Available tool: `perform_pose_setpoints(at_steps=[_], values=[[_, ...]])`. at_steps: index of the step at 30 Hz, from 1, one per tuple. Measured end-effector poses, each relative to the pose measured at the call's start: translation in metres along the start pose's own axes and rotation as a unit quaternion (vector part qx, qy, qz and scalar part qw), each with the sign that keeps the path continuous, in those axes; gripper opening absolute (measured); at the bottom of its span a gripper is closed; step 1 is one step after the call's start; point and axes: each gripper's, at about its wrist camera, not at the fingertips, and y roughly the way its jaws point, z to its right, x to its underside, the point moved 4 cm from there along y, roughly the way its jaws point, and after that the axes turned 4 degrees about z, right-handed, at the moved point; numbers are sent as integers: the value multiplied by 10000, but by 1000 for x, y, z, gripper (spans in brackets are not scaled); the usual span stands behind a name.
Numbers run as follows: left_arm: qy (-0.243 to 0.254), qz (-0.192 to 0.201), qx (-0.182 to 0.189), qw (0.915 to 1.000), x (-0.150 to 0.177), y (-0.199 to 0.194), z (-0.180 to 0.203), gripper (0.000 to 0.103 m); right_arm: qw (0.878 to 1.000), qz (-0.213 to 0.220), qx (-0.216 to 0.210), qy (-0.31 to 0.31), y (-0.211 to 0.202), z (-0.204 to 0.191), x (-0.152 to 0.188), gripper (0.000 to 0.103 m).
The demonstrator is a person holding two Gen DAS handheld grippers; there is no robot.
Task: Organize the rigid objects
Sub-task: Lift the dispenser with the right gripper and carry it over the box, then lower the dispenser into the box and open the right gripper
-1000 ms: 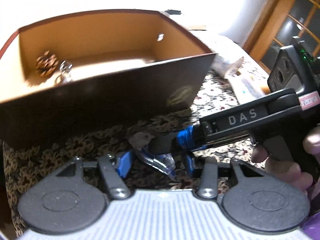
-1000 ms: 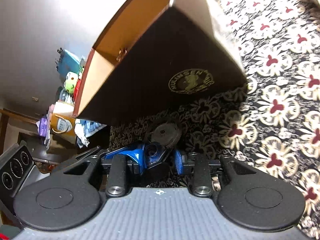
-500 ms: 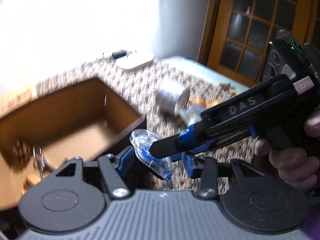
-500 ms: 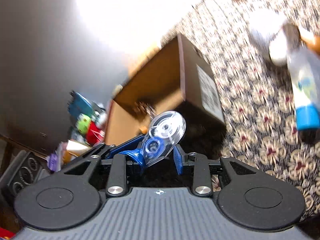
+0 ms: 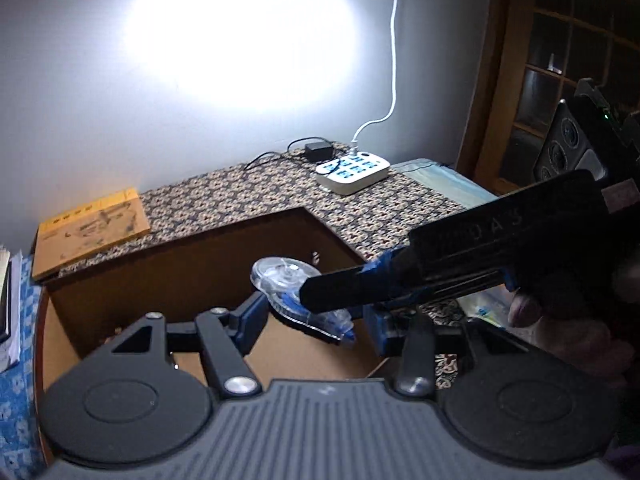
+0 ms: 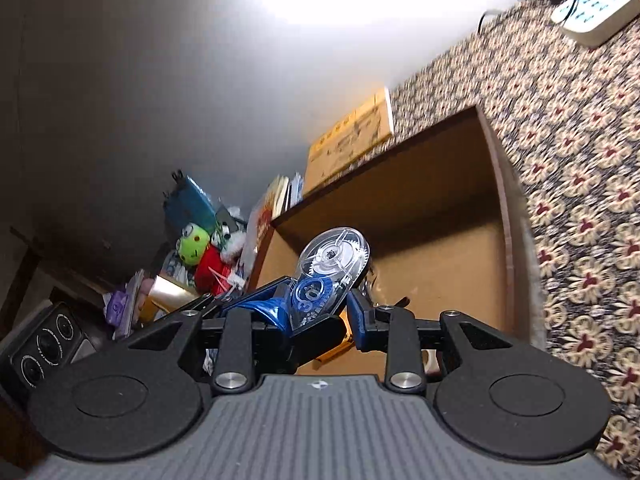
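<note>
— What does the right wrist view add?
— A green toy beyond the box.
— The claws?
— Right claw clamps the tape dispenser above the box, tilted down; left claw parted — empty.

My left gripper and right gripper are black, with blue finger pads, silver screws, ribbed grey bodies.

Clear tape dispenser sits between the left gripper's blue fingers, pinched flat by the right gripper entering from the right, above the open brown box; power strip well beyond.
</note>
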Motion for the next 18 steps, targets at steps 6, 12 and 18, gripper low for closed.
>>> perform_pose_setpoints(at_steps=[6, 12, 18], values=[[-587, -521, -278, 9965, 32, 23, -42, 43, 9964, -764, 300, -199, 58, 6, 11, 13], [-1081, -969, -422, 9885, 59, 37, -69, 43, 9915, -1136, 573, -280, 83, 4, 21, 14], [-1524, -1038, -366, 9822, 67, 39, -82, 44, 9915, -1194, 486, -148, 78, 2, 19, 16]])
